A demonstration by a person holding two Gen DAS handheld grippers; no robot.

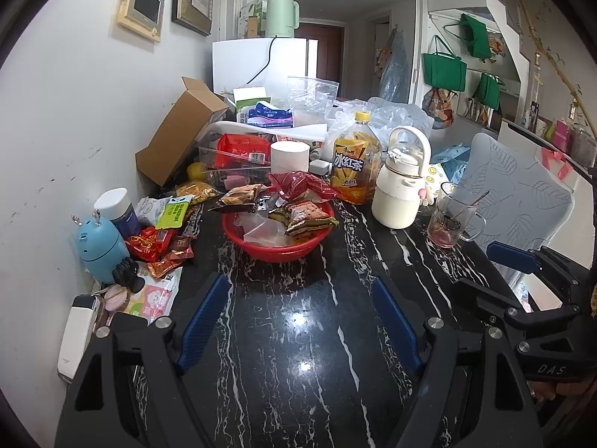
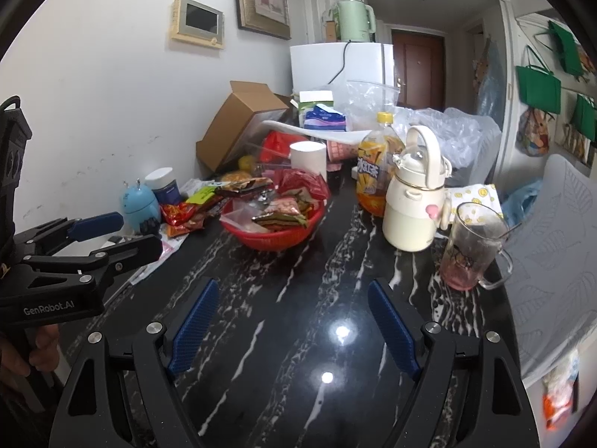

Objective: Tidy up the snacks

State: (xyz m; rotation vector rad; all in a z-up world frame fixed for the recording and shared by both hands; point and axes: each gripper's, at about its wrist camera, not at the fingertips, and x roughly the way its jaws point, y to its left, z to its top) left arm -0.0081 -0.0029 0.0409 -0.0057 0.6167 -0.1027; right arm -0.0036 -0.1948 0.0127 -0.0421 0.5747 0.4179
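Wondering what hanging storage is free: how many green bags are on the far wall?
3. The upper green bag hangs highest, the left green bag below it toward the doorway, the lower green bag beneath. Others may hang beyond the picture's edge.

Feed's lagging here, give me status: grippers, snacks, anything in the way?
Left gripper and right gripper open, empty. Red basket part filled; loose snacks lie left of it. Table ahead clear.

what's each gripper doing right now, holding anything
left gripper: open, holding nothing, above the black table
right gripper: open, holding nothing
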